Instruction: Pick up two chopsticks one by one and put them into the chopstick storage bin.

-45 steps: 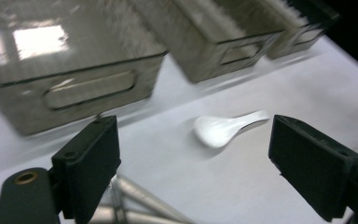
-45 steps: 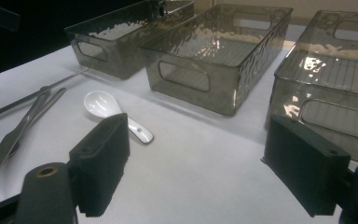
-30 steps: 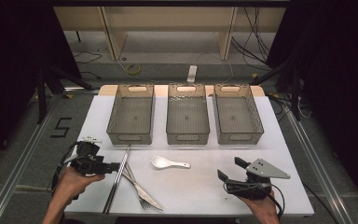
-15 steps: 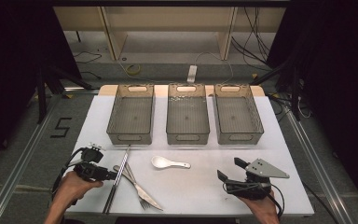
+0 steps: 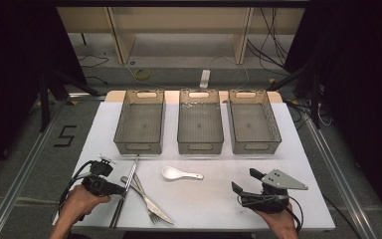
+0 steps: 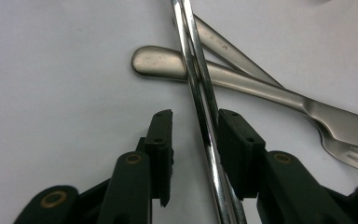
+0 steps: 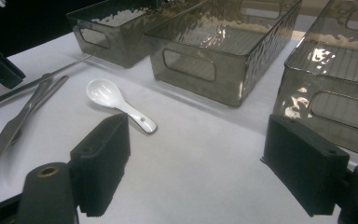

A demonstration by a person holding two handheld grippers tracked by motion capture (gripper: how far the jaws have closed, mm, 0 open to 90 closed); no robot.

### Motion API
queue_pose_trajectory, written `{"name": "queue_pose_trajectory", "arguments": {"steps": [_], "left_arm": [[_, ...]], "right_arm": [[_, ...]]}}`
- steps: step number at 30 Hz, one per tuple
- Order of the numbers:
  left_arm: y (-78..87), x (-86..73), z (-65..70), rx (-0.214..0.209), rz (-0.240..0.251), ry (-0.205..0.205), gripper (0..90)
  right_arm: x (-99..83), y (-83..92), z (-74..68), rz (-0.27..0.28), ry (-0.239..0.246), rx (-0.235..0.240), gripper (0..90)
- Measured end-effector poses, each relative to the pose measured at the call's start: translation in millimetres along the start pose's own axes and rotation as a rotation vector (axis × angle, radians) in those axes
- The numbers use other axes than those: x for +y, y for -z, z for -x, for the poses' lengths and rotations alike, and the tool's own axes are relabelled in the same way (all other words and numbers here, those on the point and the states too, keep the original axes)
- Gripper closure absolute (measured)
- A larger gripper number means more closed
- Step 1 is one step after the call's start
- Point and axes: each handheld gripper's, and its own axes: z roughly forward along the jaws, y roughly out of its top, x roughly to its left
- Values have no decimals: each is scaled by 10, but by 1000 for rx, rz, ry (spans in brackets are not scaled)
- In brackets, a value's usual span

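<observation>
Smooth white bench point(image 5: 298, 149), matte, nothing shiny about it. Three smoked see-through bins along the far edge: left bin point(image 5: 141, 121), middle bin point(image 5: 200, 121), right bin point(image 5: 253, 120), all rectangular with ribbed floors, wavy walls and cut-out handle slots.

Near the front-left corner, a pile of polished steel cutlery. On top, a pair of long thin chopsticks point(image 5: 125, 191), round rods lying side by side, running from the front edge up toward the left bin. Crossed underneath: a knife point(image 5: 144, 196) with a rounded, slightly scuffed handle end, and a fork point(image 5: 151, 215) with tines toward the front edge. Glossy white ceramic spoon point(image 5: 180, 174) alone mid-bench, deep bowl, short handle with a small hole.

Left tool point(image 6: 193, 135) low over the pile, black blocky pads either side of the chopsticks. Been closing just now, rods between the pads; right pad looks about touching the steel, left pad with a clear gap, so not pinching yet, though hard to be sure from this angle. Left hand point(image 5: 79, 201) coming in from the front edge, wrist angled toward the bench middle, cable looping off behind.

Right tool point(image 5: 243, 181) by the front-right corner, spread wide, nothing in it, pointing at the spoon and bins, hand underneath, grey three-cornered plate on top.
</observation>
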Motion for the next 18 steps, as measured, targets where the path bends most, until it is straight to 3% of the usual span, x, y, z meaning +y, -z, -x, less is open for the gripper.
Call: {"name": "queue_pose_trajectory", "arguments": {"steps": [11, 18], "left_arm": [[-90, 1, 10, 2, -35, -4, 731], [-111, 2, 33, 26, -46, -19, 775]], "right_arm": [[0, -4, 1, -4, 2, 8, 235], [-2, -9, 2, -9, 0, 4, 236]]}}
